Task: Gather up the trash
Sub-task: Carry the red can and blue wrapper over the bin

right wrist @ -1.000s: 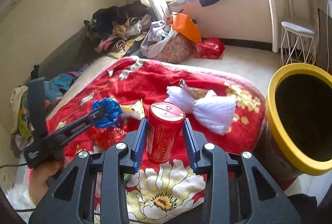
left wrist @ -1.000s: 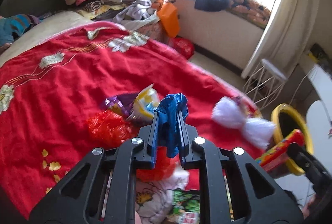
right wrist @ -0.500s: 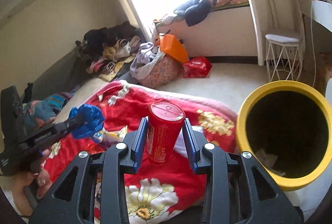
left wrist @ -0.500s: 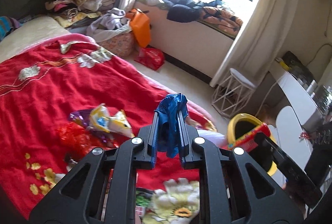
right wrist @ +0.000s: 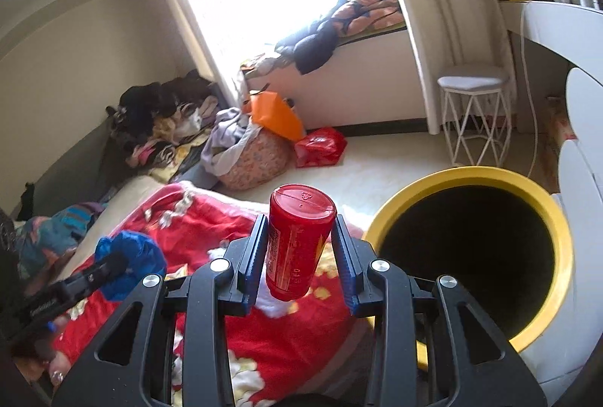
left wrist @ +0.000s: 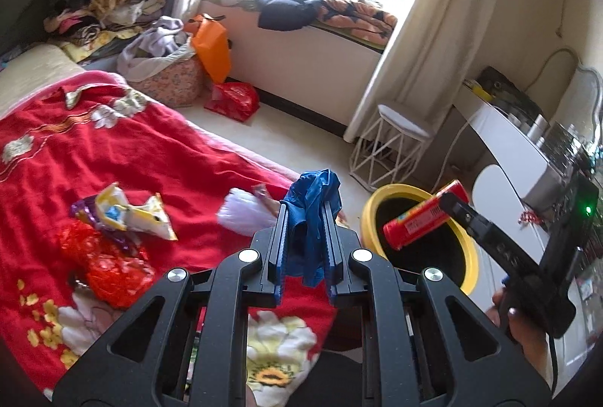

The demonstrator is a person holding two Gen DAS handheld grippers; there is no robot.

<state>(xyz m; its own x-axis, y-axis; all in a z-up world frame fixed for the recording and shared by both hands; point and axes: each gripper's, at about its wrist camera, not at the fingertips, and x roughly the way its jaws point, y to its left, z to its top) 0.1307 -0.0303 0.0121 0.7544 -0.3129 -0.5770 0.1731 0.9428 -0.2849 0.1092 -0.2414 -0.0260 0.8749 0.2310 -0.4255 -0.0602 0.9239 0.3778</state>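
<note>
Right now your left gripper (left wrist: 306, 218) has its jaws drawn narrow, pinching a crumpled blue plastic bag (left wrist: 312, 214) that bunches above and hangs below the ribbed blue pads. Your right gripper (right wrist: 299, 248) stands moderately open, clamped on a red cylindrical can (right wrist: 297, 241) with a flat embossed end and printed sides. In your left wrist view that can (left wrist: 426, 214) shows side-on, its end over the mouth of the yellow bin (left wrist: 469, 256).

The bin (right wrist: 561, 237) is round and smooth, yellow at the rim and dark inside; it stands on the floor off the foot corner of the bed, and your right gripper's can is just beside its rim.

On the red blanket (left wrist: 150, 158), a fuzzy cloth with embroidered flowers, your left view alone shows the remaining litter: a yellow and white snack wrapper (left wrist: 128, 214) over a purple foil piece, crinkled red cellophane (left wrist: 109, 267) near the lower edge, and a white fluffy wad (left wrist: 245, 214) close to the foot edge.

Only the right view shows your left hand (right wrist: 45, 358) beneath the other tool, and the bin's deep interior.
</note>
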